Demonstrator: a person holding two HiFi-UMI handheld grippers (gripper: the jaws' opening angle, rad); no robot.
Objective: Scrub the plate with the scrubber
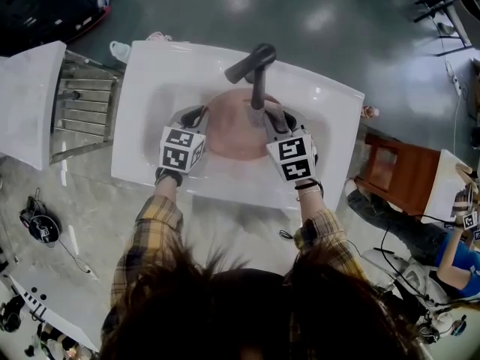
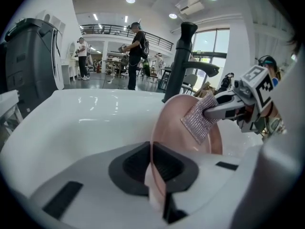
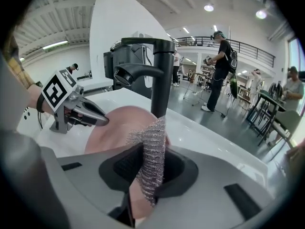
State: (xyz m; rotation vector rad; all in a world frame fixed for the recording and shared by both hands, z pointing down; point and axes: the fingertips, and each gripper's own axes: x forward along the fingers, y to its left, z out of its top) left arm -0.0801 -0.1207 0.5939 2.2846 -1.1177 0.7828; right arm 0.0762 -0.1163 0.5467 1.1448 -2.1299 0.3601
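The plate (image 1: pixel 234 130) is pinched at its nine o'clock rim by the left tongs (image 2: pixel 151 151). The scrubber (image 3: pixel 155 132), pinched by the right tongs (image 3: pixel 151 152), is held against it.

Smooth plate (image 2: pixel 175 125), glittery mesh scrubber (image 3: pixel 151 156)

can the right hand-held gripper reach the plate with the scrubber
Probably yes: the right hand-held gripper holds the scrubber at the plate, the left hand-held gripper clamps its rim, nothing stands between.
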